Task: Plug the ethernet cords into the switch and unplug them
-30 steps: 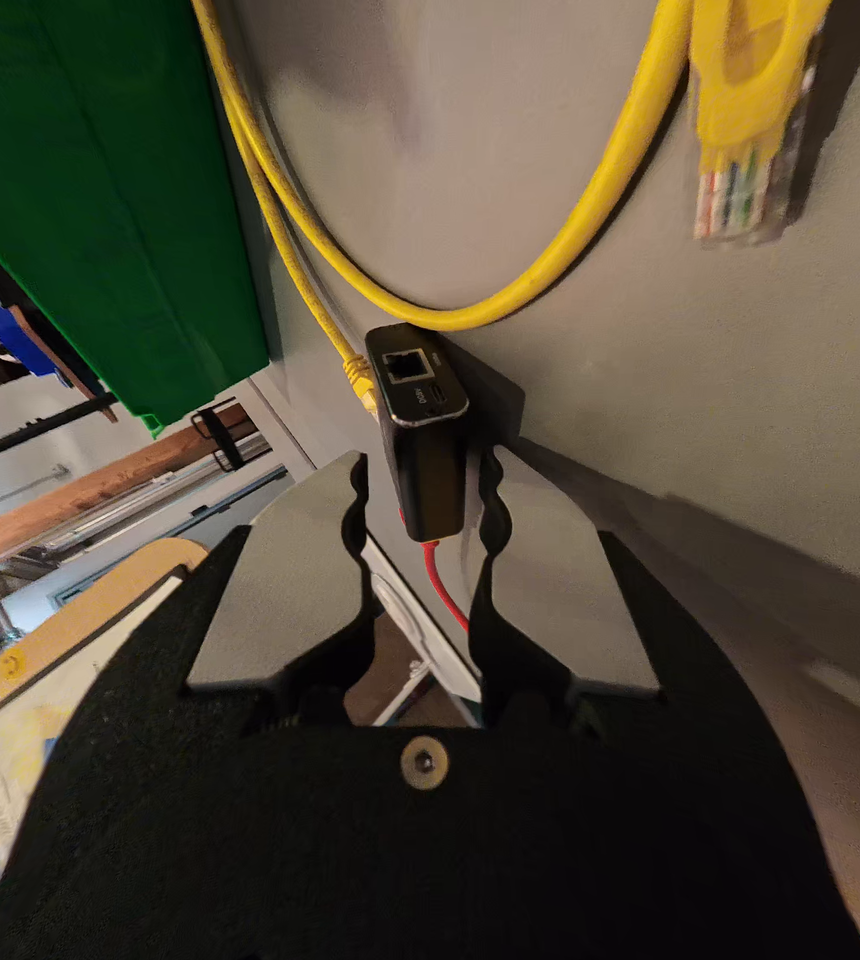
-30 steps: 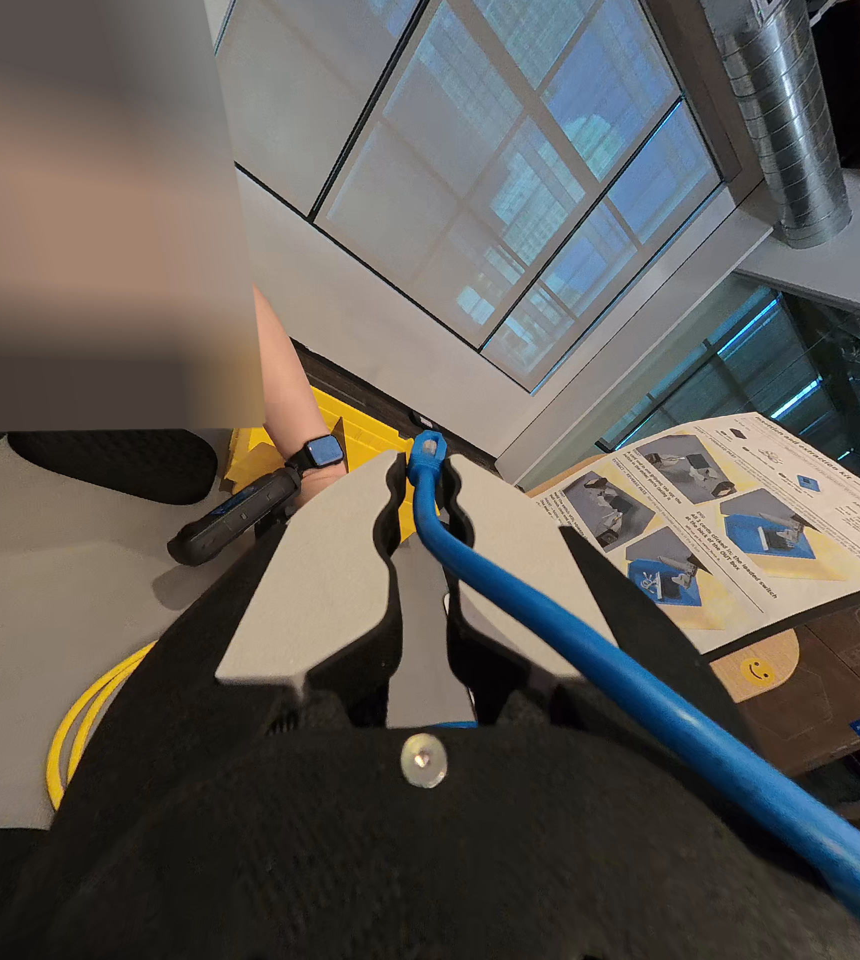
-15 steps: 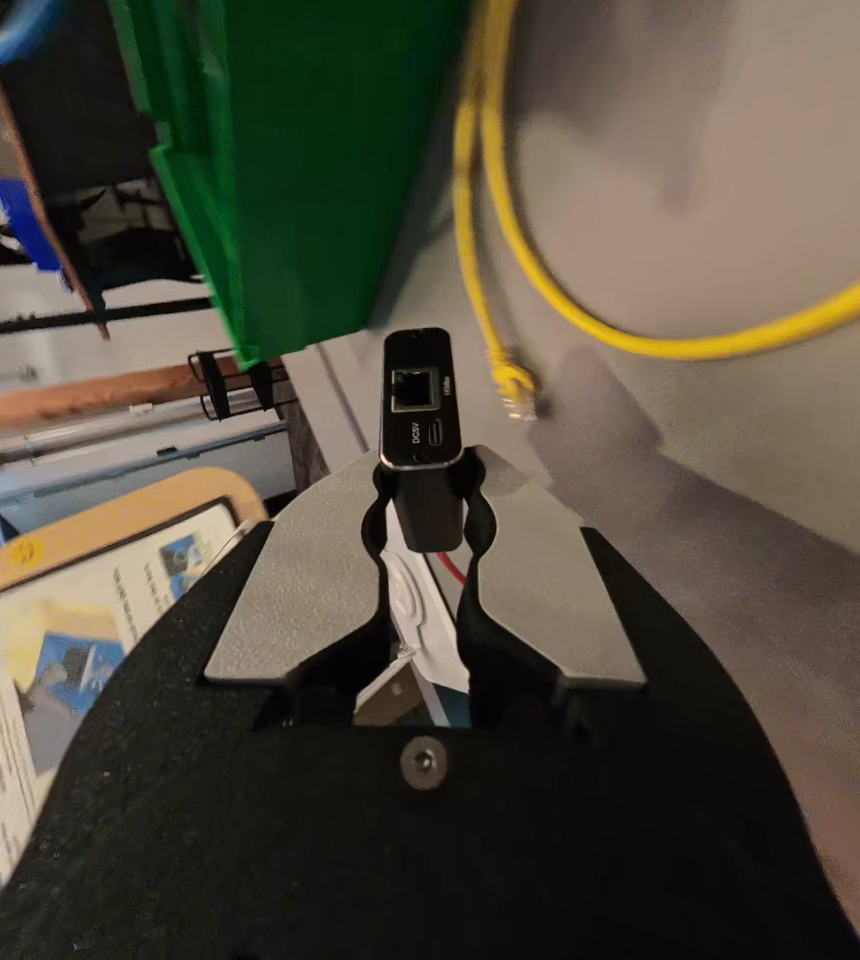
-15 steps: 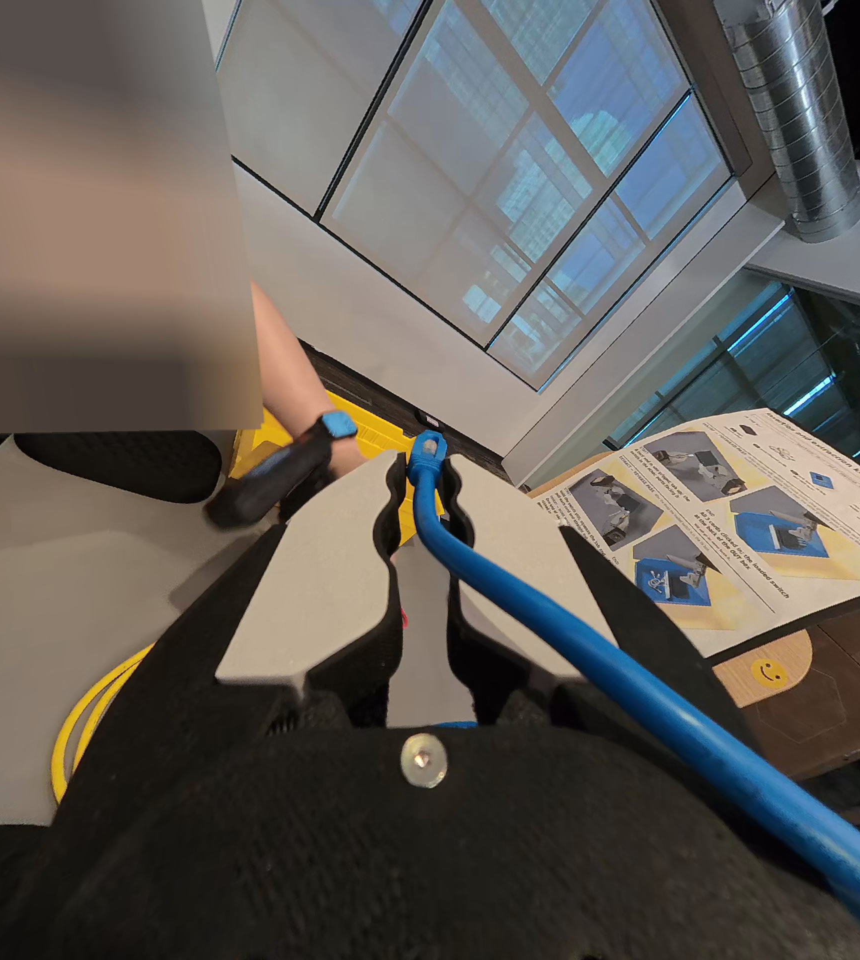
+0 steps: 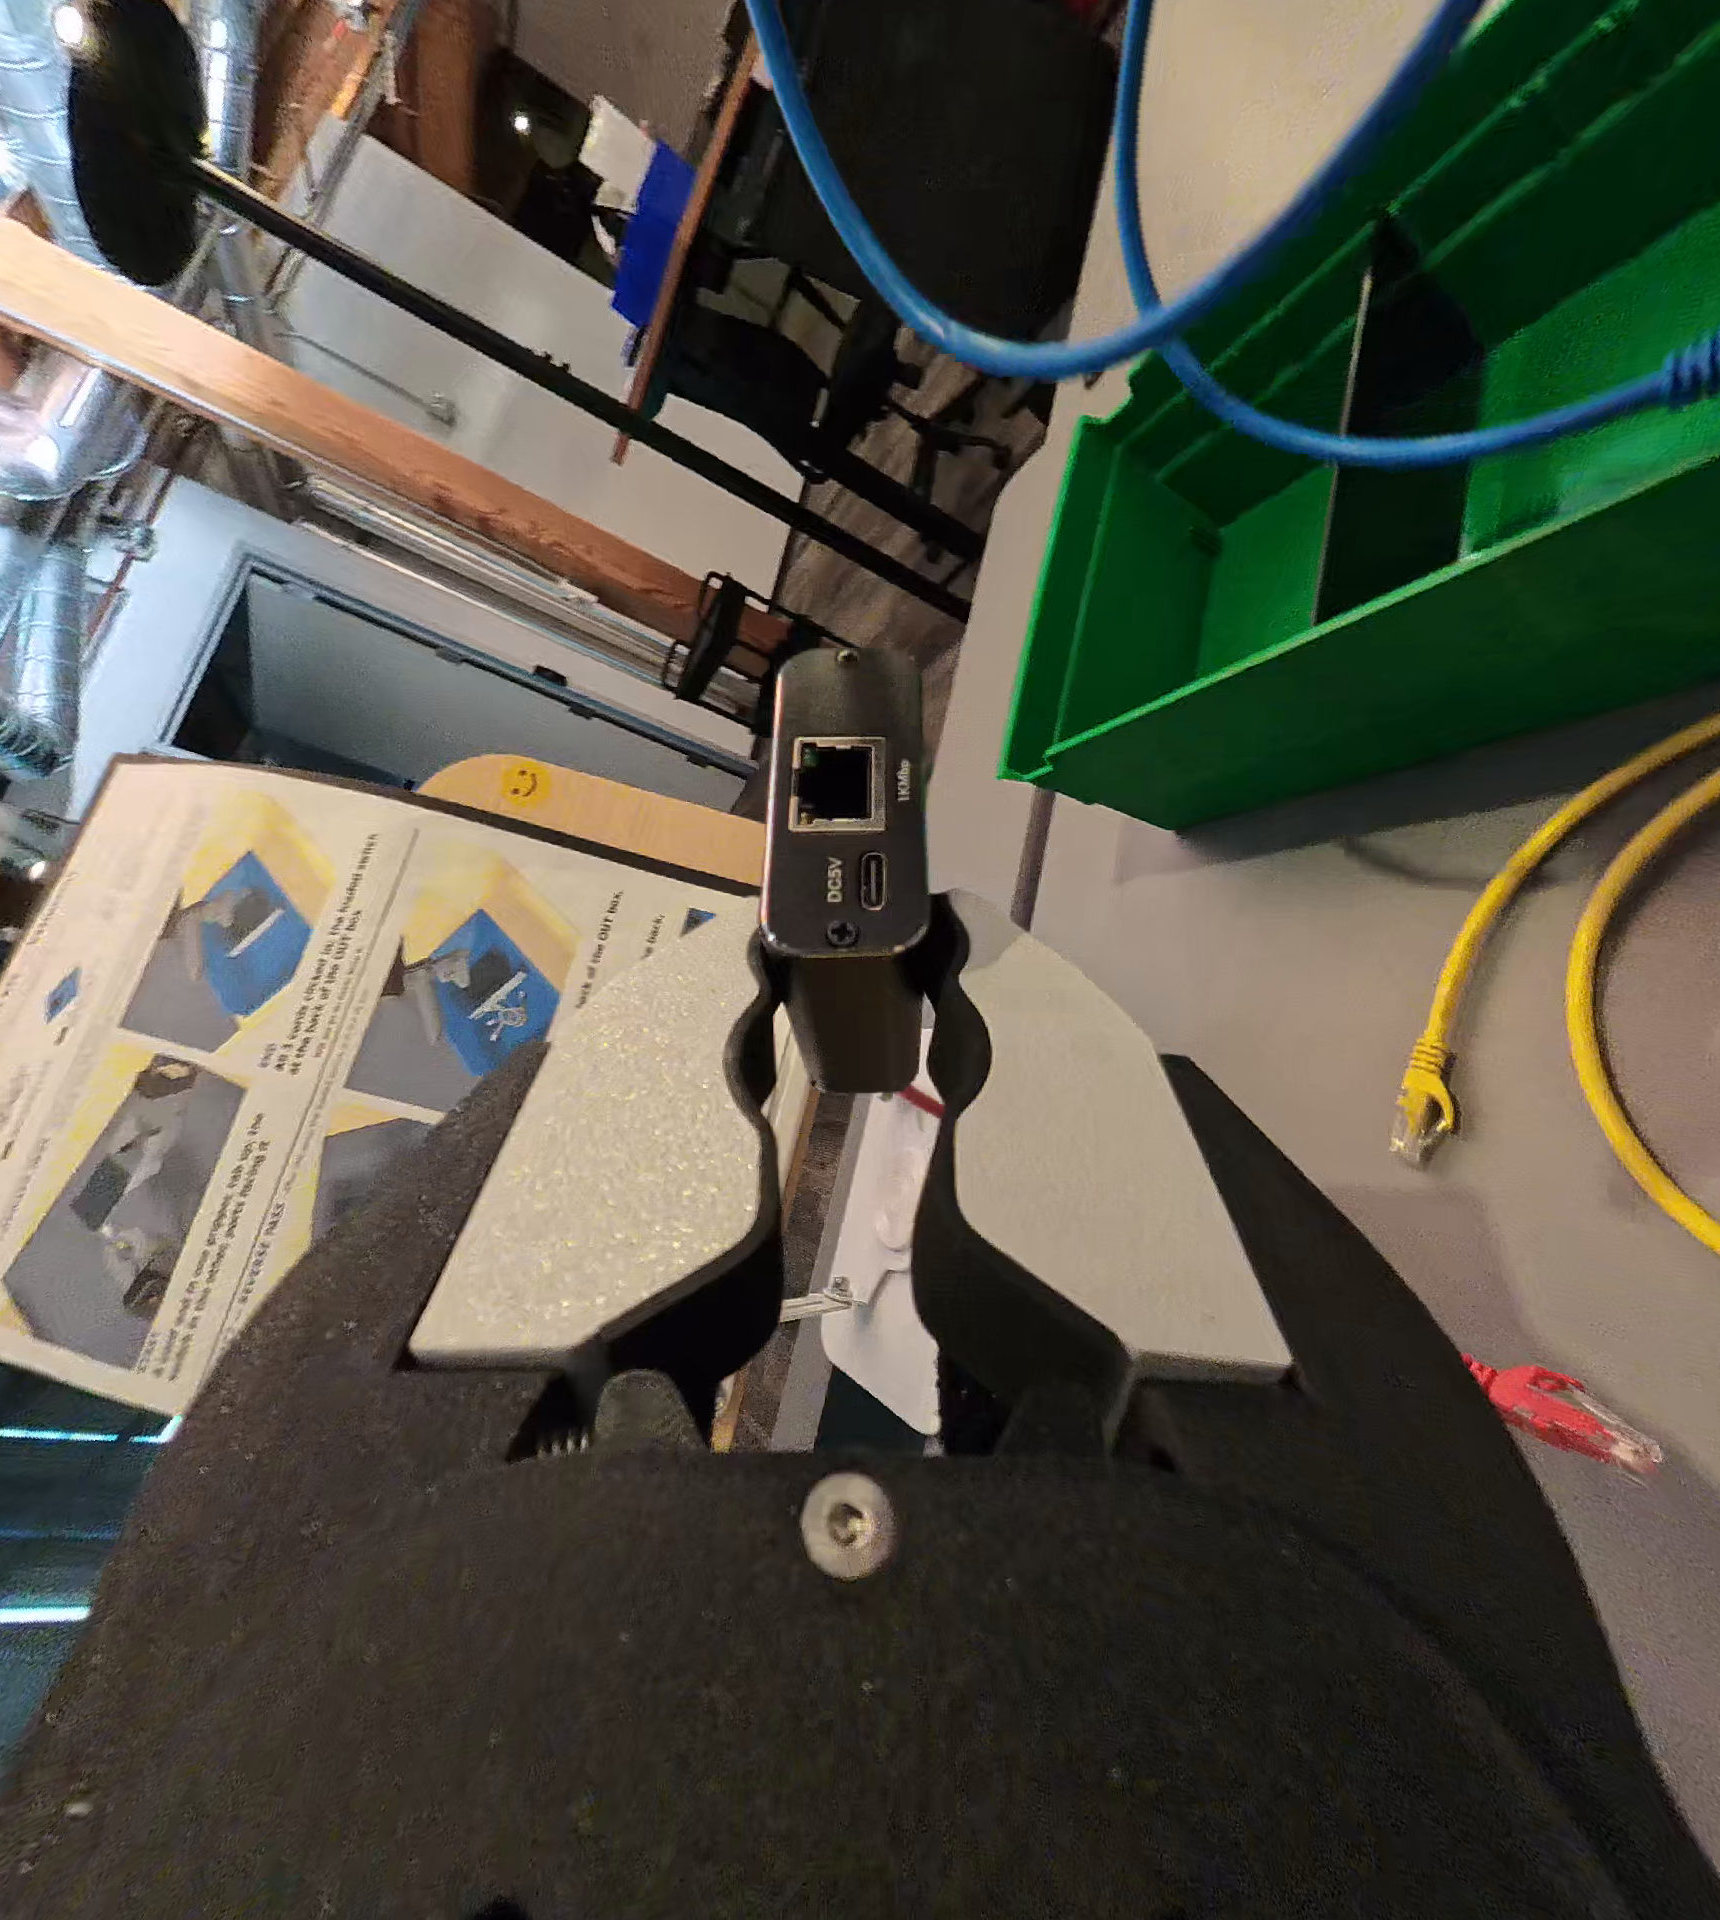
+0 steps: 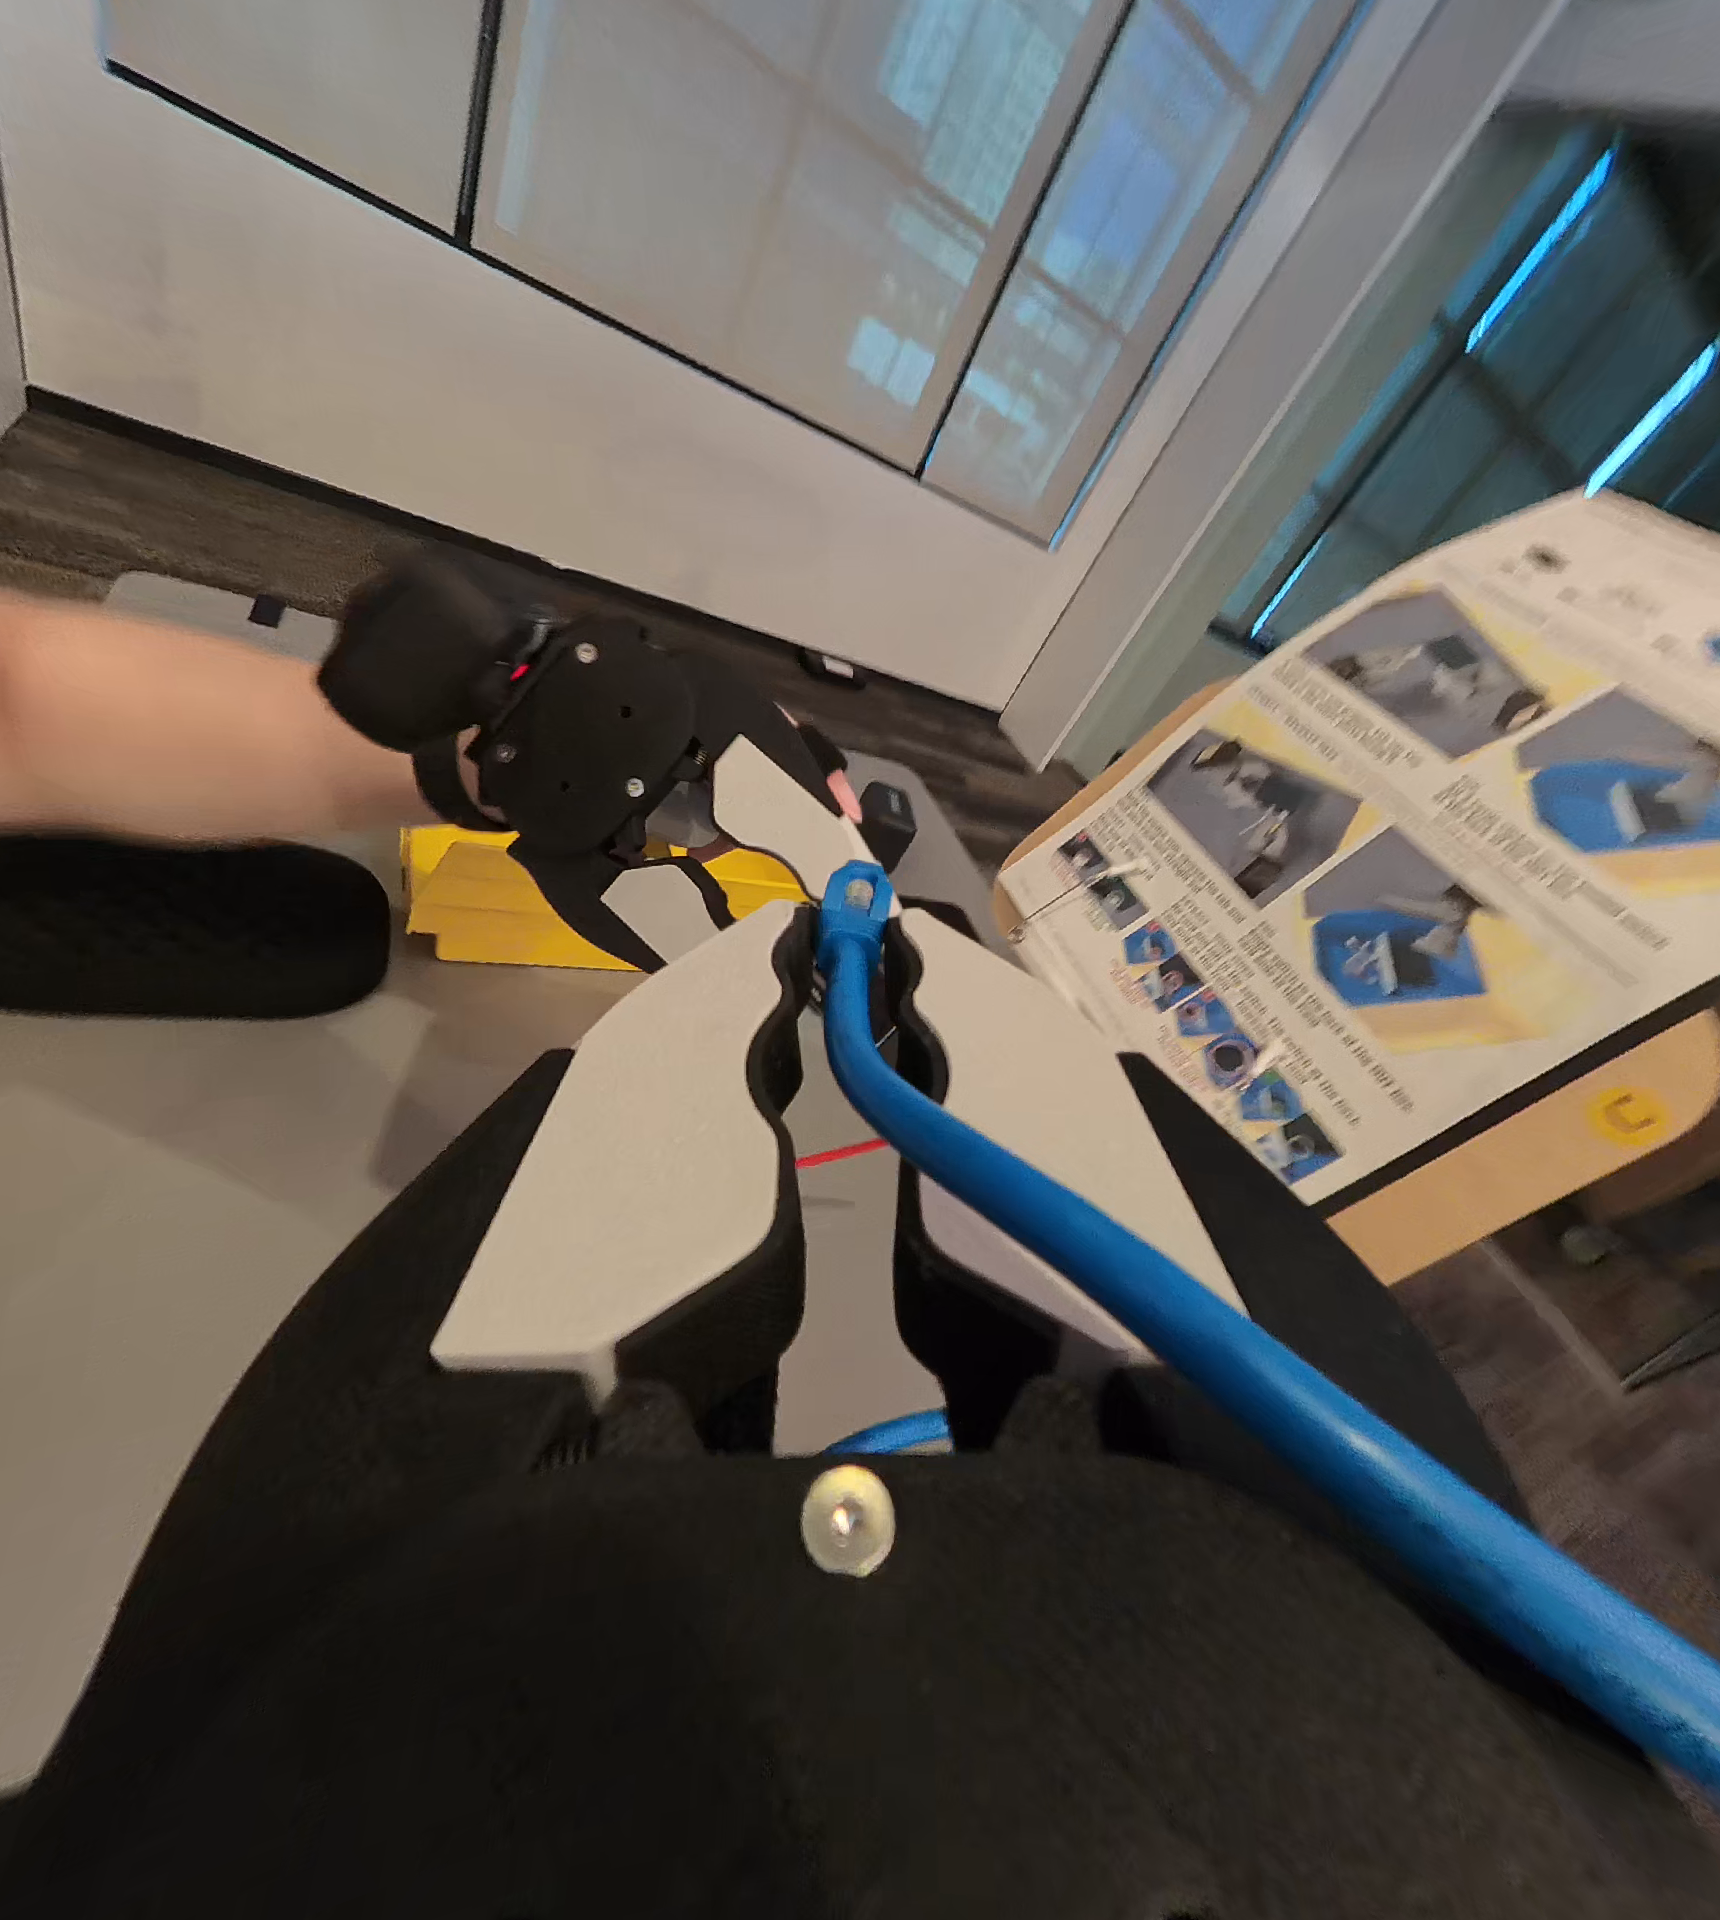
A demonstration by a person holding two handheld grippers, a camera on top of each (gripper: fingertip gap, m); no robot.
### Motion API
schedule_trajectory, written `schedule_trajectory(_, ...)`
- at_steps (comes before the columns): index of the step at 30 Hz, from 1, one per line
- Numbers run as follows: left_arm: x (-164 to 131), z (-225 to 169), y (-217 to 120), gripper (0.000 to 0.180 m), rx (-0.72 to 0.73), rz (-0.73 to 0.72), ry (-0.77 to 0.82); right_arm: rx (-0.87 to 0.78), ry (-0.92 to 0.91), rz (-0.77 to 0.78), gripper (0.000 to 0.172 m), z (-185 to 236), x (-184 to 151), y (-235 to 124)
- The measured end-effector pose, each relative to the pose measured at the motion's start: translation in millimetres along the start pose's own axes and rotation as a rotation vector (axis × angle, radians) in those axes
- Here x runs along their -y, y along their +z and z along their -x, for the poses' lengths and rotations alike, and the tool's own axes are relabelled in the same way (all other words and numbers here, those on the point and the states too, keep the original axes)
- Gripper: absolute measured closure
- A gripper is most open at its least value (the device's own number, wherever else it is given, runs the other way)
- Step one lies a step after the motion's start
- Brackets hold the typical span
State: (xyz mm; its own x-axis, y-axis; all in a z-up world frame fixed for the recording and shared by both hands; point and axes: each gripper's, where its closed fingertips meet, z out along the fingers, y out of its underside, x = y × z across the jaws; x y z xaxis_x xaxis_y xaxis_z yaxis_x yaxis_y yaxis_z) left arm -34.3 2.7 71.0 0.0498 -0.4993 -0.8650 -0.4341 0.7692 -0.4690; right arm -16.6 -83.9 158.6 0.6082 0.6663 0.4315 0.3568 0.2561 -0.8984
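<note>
The left gripper has its 2 grey fingers closed around a small black switch, the pads pressing its sides, the device raised off the surface. In the right wrist view it shows farther off, held in a gloved hand at the end of a bare forearm stretched across the frame. The right gripper has its 2 pads pinched on a blue cord just behind the connector, fingers nearly together.
</note>
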Motion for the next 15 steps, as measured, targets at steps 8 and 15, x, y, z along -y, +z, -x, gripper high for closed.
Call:
schedule_trajectory(8,-1.0,52.4,-42.5,0.156,0.236,0.017,-0.071,-0.028,0.167,-0.04,0.159,8.3,21.8,51.3)
schedule_trajectory(15,-25.8,75.1,-74.5,0.156,0.369,0.086,0.02,-0.165,0.147,-0.054,0.159,17.7,30.7,91.9)
